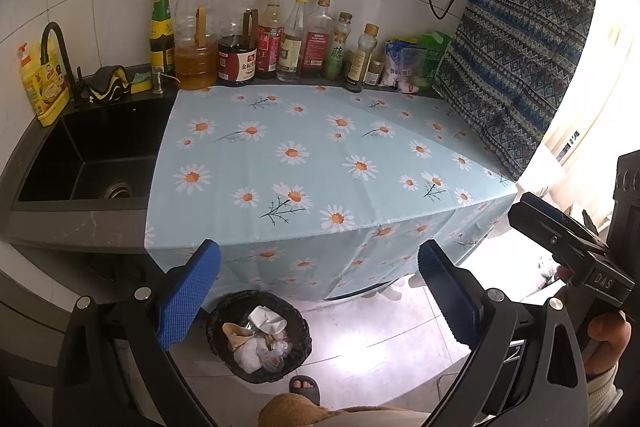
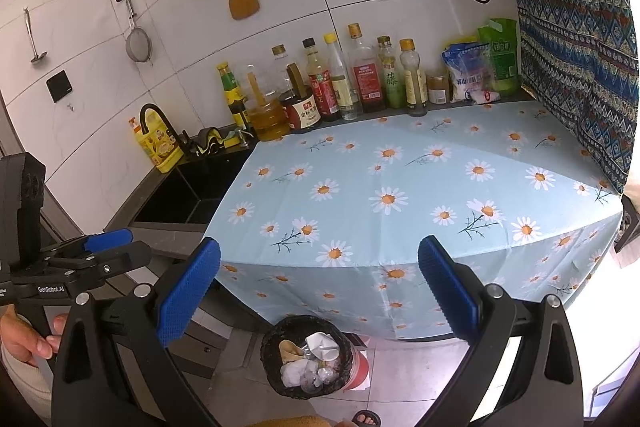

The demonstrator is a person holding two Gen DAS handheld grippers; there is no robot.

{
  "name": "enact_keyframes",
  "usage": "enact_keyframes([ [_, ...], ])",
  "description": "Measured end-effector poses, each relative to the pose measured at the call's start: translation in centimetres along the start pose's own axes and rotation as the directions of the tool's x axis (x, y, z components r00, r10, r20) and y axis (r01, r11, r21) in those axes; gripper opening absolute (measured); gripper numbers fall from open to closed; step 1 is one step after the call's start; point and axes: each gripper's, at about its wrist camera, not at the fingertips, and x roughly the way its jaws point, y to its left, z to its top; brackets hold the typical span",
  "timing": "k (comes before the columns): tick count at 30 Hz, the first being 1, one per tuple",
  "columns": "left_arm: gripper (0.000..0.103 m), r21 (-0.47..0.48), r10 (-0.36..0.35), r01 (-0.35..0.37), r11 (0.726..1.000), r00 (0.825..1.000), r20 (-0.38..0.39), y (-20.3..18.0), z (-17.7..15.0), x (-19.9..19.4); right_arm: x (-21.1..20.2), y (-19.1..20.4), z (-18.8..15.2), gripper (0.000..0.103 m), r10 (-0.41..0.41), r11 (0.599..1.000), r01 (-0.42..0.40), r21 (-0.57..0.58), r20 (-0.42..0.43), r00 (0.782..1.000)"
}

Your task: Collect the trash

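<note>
A black trash bin (image 1: 259, 335) stands on the floor in front of the counter, holding crumpled paper, a paper cup and plastic scraps (image 1: 260, 339). It also shows in the right wrist view (image 2: 307, 357). My left gripper (image 1: 320, 291) is open and empty, held above the bin and short of the counter edge. My right gripper (image 2: 320, 291) is open and empty, also above the bin. The counter carries a light blue daisy tablecloth (image 1: 320, 155) with no loose trash visible on it, also seen in the right wrist view (image 2: 420, 187).
Sauce and oil bottles (image 1: 272, 39) line the back wall, with bags (image 1: 416, 59) at the right. A black sink (image 1: 92, 155) with tap lies left. A patterned cloth (image 1: 520, 59) hangs at the right. A red object (image 2: 358, 371) stands beside the bin.
</note>
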Motion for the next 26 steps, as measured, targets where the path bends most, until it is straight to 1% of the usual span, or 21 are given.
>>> enact_keyframes([
  [9, 0.096, -0.005, -0.002, 0.002, 1.0, 1.0, 0.0, 0.18, -0.06, -0.03, 0.18, -0.09, -0.29, 0.098, -0.011, 1.0, 0.011, 0.005, -0.021, 1.0],
  [11, 0.096, 0.008, -0.004, 0.004, 1.0, 1.0, 0.003, 0.05, -0.19, -0.1, 0.18, -0.03, -0.37, 0.098, -0.009, 1.0, 0.009, 0.007, -0.022, 1.0],
  [14, 0.096, 0.023, 0.004, -0.004, 1.0, 1.0, 0.0, -0.1, -0.33, -0.07, 0.3, 0.15, -0.47, 0.098, -0.003, 1.0, 0.003, 0.005, -0.024, 1.0],
  [21, 0.096, 0.004, 0.015, -0.015, 1.0, 1.0, -0.001, 0.27, -0.22, -0.13, 0.64, 0.44, -0.4, 0.098, 0.007, 1.0, -0.007, -0.004, -0.03, 1.0],
  [26, 0.096, 0.015, 0.023, -0.023, 1.0, 1.0, 0.003, 0.19, -0.37, -0.2, 0.76, 0.41, -0.41, 0.098, 0.009, 1.0, -0.01, -0.007, -0.032, 0.999],
])
